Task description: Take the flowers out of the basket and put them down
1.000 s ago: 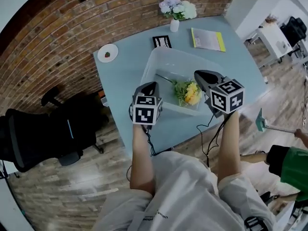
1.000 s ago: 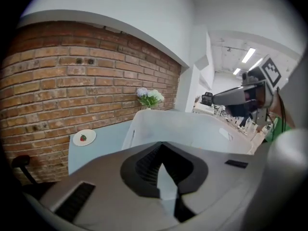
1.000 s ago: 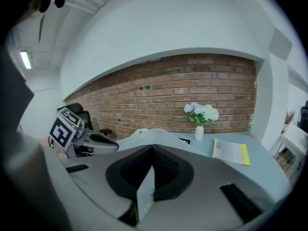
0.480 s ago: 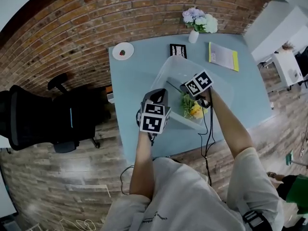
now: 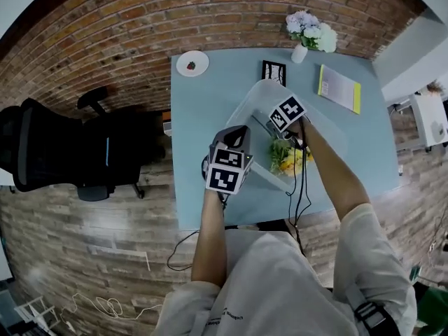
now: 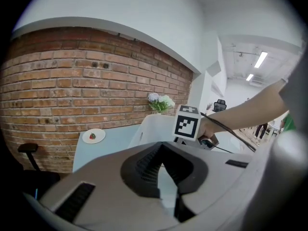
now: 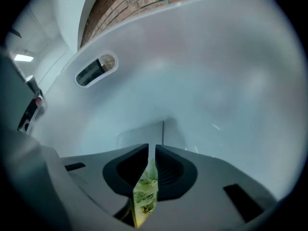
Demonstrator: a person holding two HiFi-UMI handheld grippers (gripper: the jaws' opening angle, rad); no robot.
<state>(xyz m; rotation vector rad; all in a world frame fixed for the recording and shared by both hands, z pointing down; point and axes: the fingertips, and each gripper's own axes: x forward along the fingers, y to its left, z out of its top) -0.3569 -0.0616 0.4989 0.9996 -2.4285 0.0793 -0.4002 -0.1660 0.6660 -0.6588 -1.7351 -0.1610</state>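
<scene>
- Flowers: a yellow and green bunch lying in the basket, against its lower-right wall, just right of the frame's centre in the head view.
- Their heads sit at the lower right of the basket. The stem is not clearly made out beside the right gripper, so I cannot tell the long axis.
- Right arm: it reaches from the lower right of the head view up and to the left across the basket's rim. The wrist is bent so that the right gripper points steeply down into the basket, its marker cube facing up.
- Right gripper view: the jaws have just been opening and stand a narrow slit apart. Green and yellow foliage shows in the gap, low in the frame. The pads do not visibly press on it. The pale basket wall fills the view beyond.
- Left arm: the forearm runs straight up from the bottom centre of the head view. The left gripper is held over the table beside the basket's left wall, pointing up-frame and tilted a little downward.
- Left gripper view: the jaw tips meet, with nothing between them.
- Along the top of the head view stand a plate at the left and a vase at the right.
</scene>
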